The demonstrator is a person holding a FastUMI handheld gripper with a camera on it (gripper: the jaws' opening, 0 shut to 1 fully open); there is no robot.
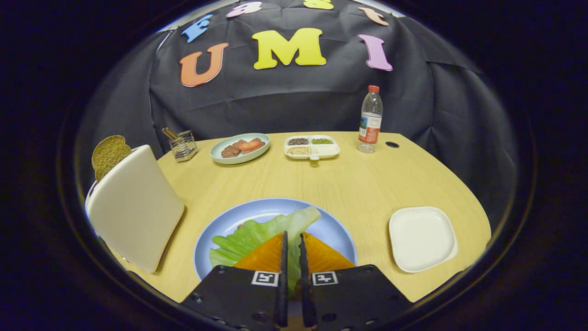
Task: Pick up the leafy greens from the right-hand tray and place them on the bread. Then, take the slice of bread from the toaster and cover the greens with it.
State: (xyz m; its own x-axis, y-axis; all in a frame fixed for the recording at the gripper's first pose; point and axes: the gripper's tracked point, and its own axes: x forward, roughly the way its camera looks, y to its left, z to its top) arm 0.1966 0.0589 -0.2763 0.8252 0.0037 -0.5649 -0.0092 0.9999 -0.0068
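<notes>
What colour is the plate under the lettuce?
Light blue plate, seen in the gripper view; the tongs pinch the lettuce over it.

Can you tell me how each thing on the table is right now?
Lettuce: lying on the blue plate, pinched.
Gripper: jaws shut on lettuce.
Toaster: bread slice sticking up.
White tray: empty.
Bottle: upright, capped.

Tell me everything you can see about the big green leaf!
The leafy greens are one light green, crinkly lettuce leaf with a paler rib, lying flat across the blue plate. It rests over the orange-looking bread, its tip reaching past it toward the far side of the table. The hand-held gripper has its fingers nearly closed, with a strip of leaf showing between them.
</notes>
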